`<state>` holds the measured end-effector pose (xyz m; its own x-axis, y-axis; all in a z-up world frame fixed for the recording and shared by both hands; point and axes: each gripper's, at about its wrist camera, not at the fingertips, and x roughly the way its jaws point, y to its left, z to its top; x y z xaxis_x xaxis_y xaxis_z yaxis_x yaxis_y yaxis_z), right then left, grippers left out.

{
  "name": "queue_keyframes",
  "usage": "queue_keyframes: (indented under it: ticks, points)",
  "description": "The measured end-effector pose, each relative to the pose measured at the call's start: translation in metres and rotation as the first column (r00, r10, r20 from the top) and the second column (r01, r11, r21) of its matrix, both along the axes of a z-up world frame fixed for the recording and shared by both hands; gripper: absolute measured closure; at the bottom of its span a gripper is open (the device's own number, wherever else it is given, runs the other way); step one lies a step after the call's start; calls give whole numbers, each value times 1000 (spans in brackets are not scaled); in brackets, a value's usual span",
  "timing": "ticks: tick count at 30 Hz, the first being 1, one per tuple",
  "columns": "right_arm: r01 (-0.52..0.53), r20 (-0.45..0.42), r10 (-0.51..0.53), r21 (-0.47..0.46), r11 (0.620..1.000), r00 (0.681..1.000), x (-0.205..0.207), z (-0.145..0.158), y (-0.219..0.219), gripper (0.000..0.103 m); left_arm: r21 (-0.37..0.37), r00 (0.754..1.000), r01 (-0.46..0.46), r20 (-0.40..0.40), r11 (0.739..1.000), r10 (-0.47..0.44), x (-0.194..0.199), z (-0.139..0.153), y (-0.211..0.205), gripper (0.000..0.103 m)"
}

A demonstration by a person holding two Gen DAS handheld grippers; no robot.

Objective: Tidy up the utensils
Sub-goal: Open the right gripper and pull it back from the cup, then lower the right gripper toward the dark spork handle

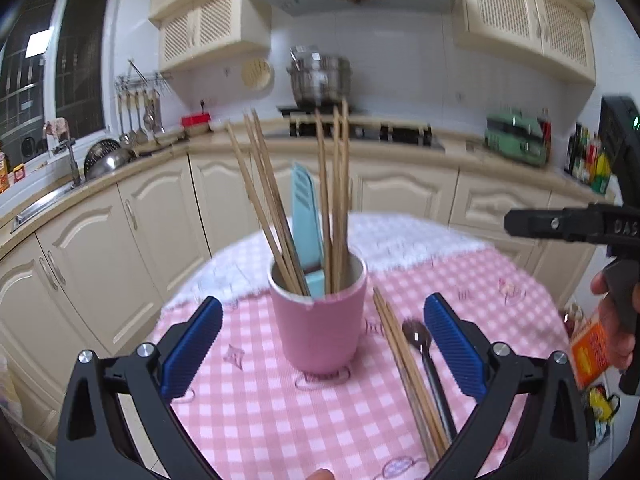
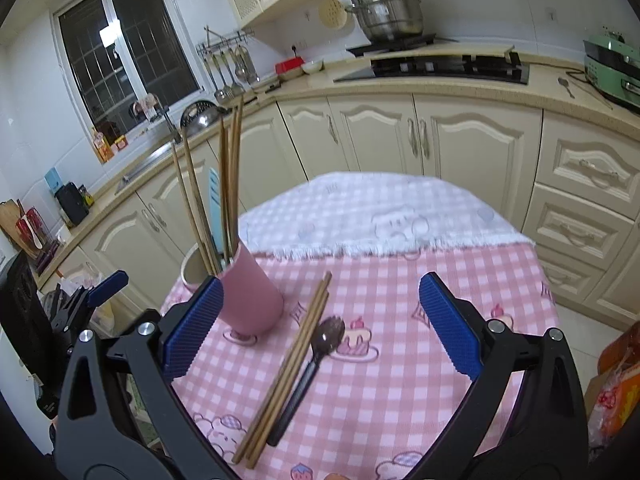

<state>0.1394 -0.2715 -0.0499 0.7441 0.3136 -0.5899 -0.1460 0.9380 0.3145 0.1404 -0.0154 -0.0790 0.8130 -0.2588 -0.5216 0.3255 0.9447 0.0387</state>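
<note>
A pink cup (image 1: pixel 320 320) (image 2: pixel 250 292) stands on the pink checked tablecloth (image 1: pixel 260 408) (image 2: pixel 380 392) and holds several wooden chopsticks (image 1: pixel 272 200) (image 2: pixel 230 184) and a light blue utensil (image 1: pixel 306 216) (image 2: pixel 216 208). A loose bundle of chopsticks (image 1: pixel 408 372) (image 2: pixel 286 368) and a dark spoon (image 1: pixel 428 372) (image 2: pixel 312 360) lie flat beside the cup. My left gripper (image 1: pixel 323 344) is open, straddling the cup just in front of it. My right gripper (image 2: pixel 320 324) is open above the loose chopsticks and spoon; its body (image 1: pixel 572 228) shows at the right edge, held by a hand.
The round table's far part is covered by a white cloth (image 2: pixel 376 216). Cream cabinets (image 2: pixel 420 136) and a counter with a sink (image 1: pixel 44 200), hob (image 2: pixel 444 66) and steel pot (image 1: pixel 320 78) ring the table. An orange packet (image 1: pixel 590 356) sits at the right.
</note>
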Motion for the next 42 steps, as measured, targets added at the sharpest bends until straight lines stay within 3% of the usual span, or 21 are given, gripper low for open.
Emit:
queue_keyframes:
  ticks: [8,18,24,27,38,42]
  points:
    - [1,-82,-1,-5,1000,997,-6,-34,-7,7,123,986,33,-167,992,-12,13,-50,-23,4]
    - [2,-127,-3,-7,1000,992,-9,-52,-14,7,181,960,69,-278,981,-16,23,-88,-44,4]
    - [0,-147,-1,-9,1000,989,-9,-60,-15,7,228,950,67,-311,971,8,31,-101,-52,4]
    - [-1,-164,-3,-20,1000,986,-8,-64,-15,7,211,947,66,-322,975,5,34,-102,-53,4]
    - [-40,-282,-1,-139,989,959,10,-93,14,7,269,951,86,-310,959,2,41,-109,-65,4]
    - [-45,-310,-7,-162,986,951,18,-101,26,11,229,946,83,-323,970,-4,43,-111,-59,4]
